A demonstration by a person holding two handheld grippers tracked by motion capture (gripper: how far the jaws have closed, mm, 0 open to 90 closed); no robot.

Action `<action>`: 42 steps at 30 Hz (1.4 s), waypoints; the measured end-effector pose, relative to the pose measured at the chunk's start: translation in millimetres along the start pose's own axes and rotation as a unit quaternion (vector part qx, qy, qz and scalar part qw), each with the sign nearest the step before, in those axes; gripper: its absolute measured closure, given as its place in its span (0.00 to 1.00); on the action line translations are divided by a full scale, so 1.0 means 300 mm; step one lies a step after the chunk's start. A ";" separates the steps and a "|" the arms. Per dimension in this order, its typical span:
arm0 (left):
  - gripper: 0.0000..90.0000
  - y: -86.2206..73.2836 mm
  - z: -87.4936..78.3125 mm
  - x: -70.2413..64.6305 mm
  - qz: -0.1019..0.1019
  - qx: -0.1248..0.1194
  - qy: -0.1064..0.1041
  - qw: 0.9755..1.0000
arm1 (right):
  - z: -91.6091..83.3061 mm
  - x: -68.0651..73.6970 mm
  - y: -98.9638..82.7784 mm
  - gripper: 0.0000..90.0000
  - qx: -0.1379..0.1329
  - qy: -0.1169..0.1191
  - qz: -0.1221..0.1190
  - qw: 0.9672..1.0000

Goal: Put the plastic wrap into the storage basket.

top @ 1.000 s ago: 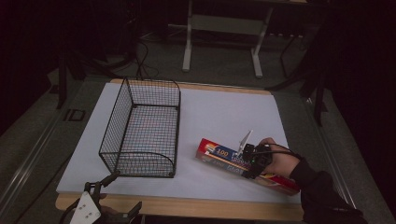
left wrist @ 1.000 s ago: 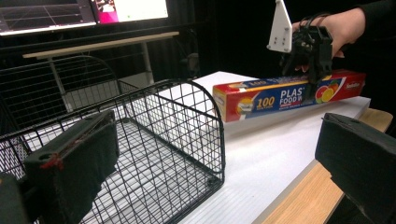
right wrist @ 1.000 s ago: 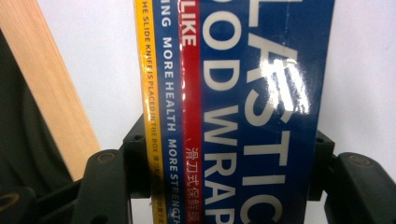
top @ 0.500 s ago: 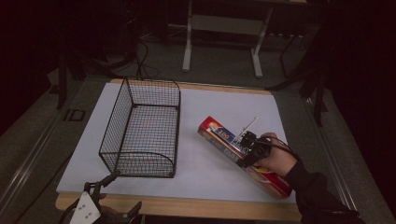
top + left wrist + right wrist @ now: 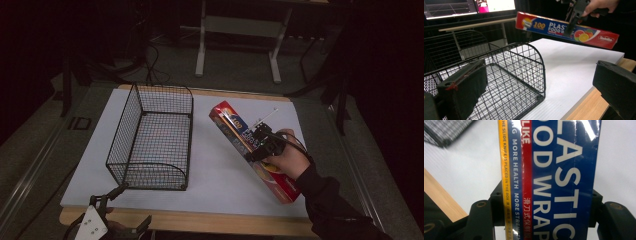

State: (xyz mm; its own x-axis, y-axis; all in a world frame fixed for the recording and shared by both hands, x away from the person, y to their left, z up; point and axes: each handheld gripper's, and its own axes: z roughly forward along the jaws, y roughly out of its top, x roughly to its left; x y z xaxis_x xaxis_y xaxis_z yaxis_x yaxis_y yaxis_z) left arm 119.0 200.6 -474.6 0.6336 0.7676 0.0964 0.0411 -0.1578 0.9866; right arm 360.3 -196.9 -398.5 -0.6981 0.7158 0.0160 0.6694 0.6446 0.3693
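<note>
A long red and blue plastic wrap box (image 5: 231,122) hangs tilted above the white board, its far end higher and pointing toward the basket. My right gripper (image 5: 260,145) is shut across its middle. In the right gripper view the box (image 5: 554,170) is pinched between the two black jaws of the right gripper (image 5: 546,205). A black wire basket (image 5: 162,88) stands on the left of the board and holds nothing. My left gripper (image 5: 132,205) waits open at the table's front left corner. In its own view the left gripper (image 5: 539,87) faces the basket (image 5: 524,57), with the box (image 5: 549,26) above and beyond.
The white board (image 5: 225,175) covers a wooden table whose front edge (image 5: 200,222) shows bare. Grey floor and dark stand legs (image 5: 202,45) lie beyond the far side. Monitors (image 5: 469,6) glow behind the basket in the left gripper view.
My right gripper has lifted the box off the board and carried it up and toward the basket, with its far end tipping higher. The left gripper has stayed put.
</note>
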 end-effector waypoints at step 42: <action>0.00 -0.002 0.001 -0.001 0.005 0.005 -0.005 1.000 | -0.140 0.226 0.462 0.44 -0.140 -0.008 0.040 0.989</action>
State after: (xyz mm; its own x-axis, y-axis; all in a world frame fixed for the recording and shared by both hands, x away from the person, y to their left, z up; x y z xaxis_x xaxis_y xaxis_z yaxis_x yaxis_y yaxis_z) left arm 118.9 200.3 -475.4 0.6417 0.7598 0.1045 0.0420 -0.1709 0.9844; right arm 395.2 -70.3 -307.2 -0.6408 0.7666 0.0415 0.6232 0.4879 0.6112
